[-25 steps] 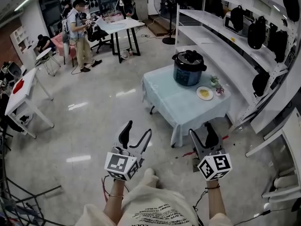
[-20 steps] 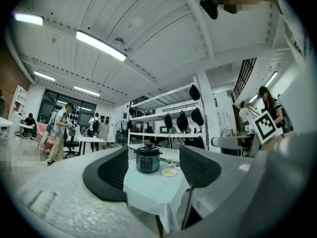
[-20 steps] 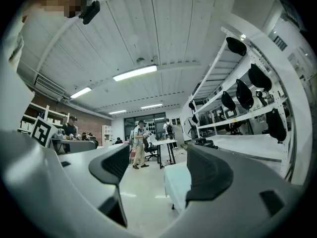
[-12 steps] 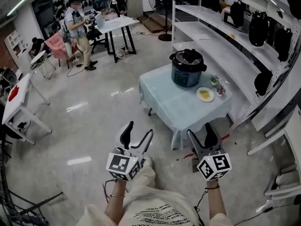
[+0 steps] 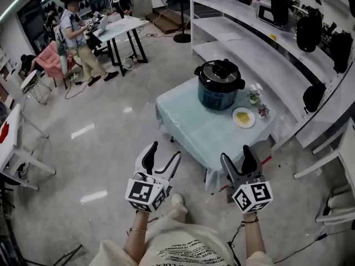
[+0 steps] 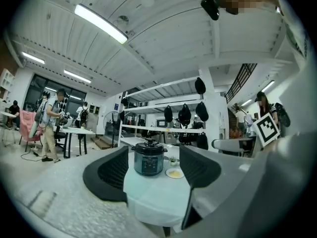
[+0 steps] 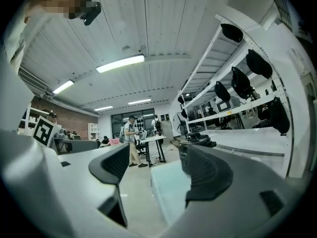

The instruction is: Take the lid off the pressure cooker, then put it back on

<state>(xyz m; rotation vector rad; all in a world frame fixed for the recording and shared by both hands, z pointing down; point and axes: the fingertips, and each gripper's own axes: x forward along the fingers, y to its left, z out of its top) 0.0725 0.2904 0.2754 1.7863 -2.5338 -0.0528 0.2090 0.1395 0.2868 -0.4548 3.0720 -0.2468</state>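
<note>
A dark pressure cooker (image 5: 218,86) with its black lid (image 5: 219,69) on stands at the far side of a low table (image 5: 195,132) covered in a pale blue cloth. In the left gripper view the pressure cooker (image 6: 148,158) shows between the jaws, far off. In the right gripper view the pressure cooker (image 7: 192,148) is partly hidden by the right jaw. My left gripper (image 5: 161,157) and right gripper (image 5: 236,158) are both open and empty, held over the floor short of the table's near edge.
A small plate (image 5: 243,117) with yellow food and little potted plants (image 5: 255,97) sit right of the cooker. White shelving (image 5: 266,43) with black bags runs behind and right of the table. People stand and sit by desks (image 5: 113,29) at the far left.
The table and cooker have drawn nearer and lower in the head view as the person walked toward them. Both grippers keep the same pose, open.
</note>
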